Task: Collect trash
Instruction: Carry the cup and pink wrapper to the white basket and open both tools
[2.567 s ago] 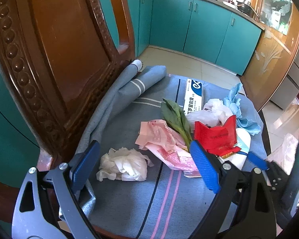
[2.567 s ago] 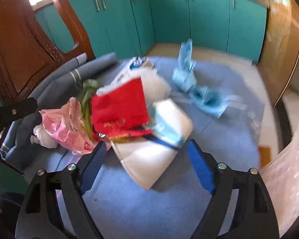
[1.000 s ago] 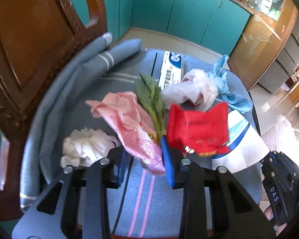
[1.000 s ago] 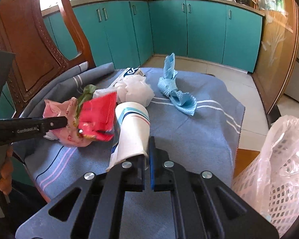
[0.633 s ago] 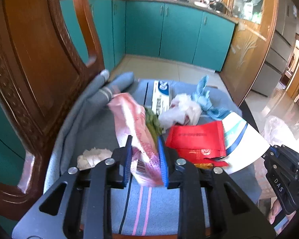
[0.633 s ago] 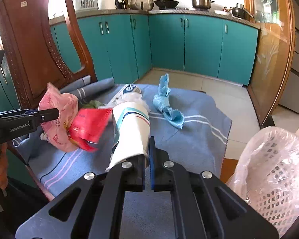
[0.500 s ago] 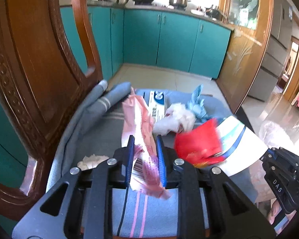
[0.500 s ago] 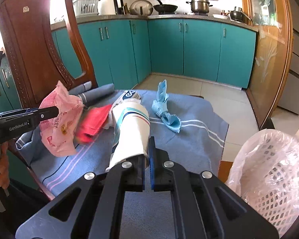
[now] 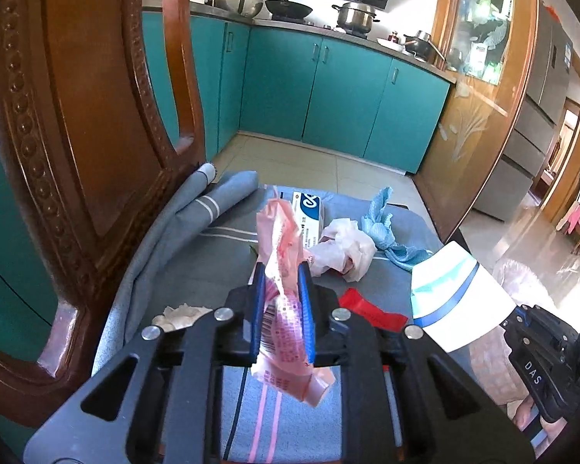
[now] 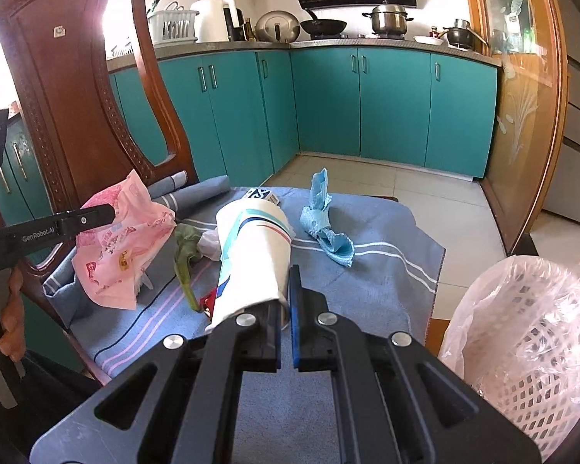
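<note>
My left gripper (image 9: 281, 270) is shut on a pink plastic wrapper (image 9: 282, 270) and holds it up above the blue cloth (image 9: 197, 282) on the chair seat; the wrapper also shows in the right wrist view (image 10: 123, 239). My right gripper (image 10: 285, 270) is shut on the rim of a white paper cup (image 10: 251, 255), lifted off the cloth; the cup shows in the left wrist view (image 9: 456, 297). On the cloth lie a red packet (image 9: 371, 309), a green leaf (image 10: 185, 259), crumpled white tissue (image 9: 344, 247), a blue rag (image 10: 324, 228) and a white box (image 9: 309, 212).
A white mesh bin lined with a clear bag (image 10: 529, 332) stands at the right of the chair. The carved wooden chair back (image 9: 77, 123) rises at the left. Another tissue wad (image 9: 181, 313) lies near the left gripper. Teal cabinets (image 10: 386, 108) line the far wall.
Both grippers shut on their items and rose: the left lifted the pink wrapper, the right lifted the cup. The red packet slid off the cup and fell onto the cloth.
</note>
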`<state>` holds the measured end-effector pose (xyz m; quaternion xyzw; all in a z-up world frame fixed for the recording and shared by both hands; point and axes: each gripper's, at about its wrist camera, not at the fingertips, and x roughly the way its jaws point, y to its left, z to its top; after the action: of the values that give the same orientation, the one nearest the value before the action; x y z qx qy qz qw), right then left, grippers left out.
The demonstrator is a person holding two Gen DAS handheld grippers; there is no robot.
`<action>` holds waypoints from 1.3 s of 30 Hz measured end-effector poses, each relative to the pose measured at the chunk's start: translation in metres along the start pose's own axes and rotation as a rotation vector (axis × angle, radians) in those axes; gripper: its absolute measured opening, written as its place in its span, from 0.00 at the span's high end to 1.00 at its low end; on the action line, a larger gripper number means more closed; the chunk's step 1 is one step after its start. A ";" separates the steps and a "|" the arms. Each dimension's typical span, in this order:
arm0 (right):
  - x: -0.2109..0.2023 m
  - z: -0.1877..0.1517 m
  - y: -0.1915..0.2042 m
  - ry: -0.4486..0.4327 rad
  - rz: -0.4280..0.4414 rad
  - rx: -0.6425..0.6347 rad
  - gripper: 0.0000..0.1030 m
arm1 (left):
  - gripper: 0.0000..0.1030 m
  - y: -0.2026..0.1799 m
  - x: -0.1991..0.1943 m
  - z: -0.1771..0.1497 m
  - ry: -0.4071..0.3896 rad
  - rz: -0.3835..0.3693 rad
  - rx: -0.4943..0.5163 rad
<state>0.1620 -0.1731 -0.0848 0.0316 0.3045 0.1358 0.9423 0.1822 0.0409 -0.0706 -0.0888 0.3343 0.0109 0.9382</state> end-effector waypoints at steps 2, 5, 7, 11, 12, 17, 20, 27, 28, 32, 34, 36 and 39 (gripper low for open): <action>-0.002 0.001 0.000 -0.010 0.003 0.006 0.96 | 0.82 0.000 -0.001 0.000 -0.004 -0.012 -0.004; -0.009 0.004 -0.003 -0.030 -0.006 0.009 0.96 | 0.82 -0.004 -0.003 -0.001 -0.014 -0.027 0.000; -0.021 0.008 -0.012 -0.059 -0.020 0.028 0.96 | 0.82 -0.009 -0.003 -0.001 -0.015 -0.046 -0.001; -0.046 0.013 -0.041 -0.110 -0.103 0.072 0.96 | 0.82 -0.029 0.001 -0.002 0.000 -0.097 0.003; -0.052 0.012 -0.052 -0.117 -0.132 0.090 0.96 | 0.82 -0.036 0.001 -0.002 0.000 -0.109 0.007; -0.079 -0.005 -0.114 -0.076 -0.321 0.179 0.96 | 0.83 -0.082 0.005 -0.002 0.024 -0.208 0.034; -0.084 -0.025 -0.148 0.006 -0.448 0.208 0.96 | 0.82 -0.116 0.008 0.001 0.057 -0.286 0.054; -0.072 -0.080 -0.209 0.344 -0.443 0.374 0.61 | 0.82 -0.230 0.010 -0.009 0.106 -0.463 0.217; -0.079 -0.080 -0.212 0.324 -0.428 0.398 0.42 | 0.82 -0.241 0.013 -0.013 0.113 -0.466 0.236; -0.134 -0.067 -0.229 0.120 -0.463 0.499 0.22 | 0.80 -0.285 0.042 -0.033 0.224 -0.517 0.247; -0.150 -0.063 -0.238 0.041 -0.483 0.554 0.22 | 0.69 -0.300 0.050 -0.044 0.255 -0.536 0.263; -0.162 -0.064 -0.252 -0.016 -0.471 0.635 0.22 | 0.27 -0.310 0.055 -0.055 0.284 -0.548 0.285; -0.171 -0.068 -0.258 -0.070 -0.433 0.722 0.22 | 0.23 -0.307 0.047 -0.062 0.235 -0.505 0.336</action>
<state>0.0506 -0.4701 -0.0805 0.2994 0.2999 -0.1821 0.8873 0.2042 -0.2740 -0.0988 -0.0132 0.4047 -0.2879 0.8679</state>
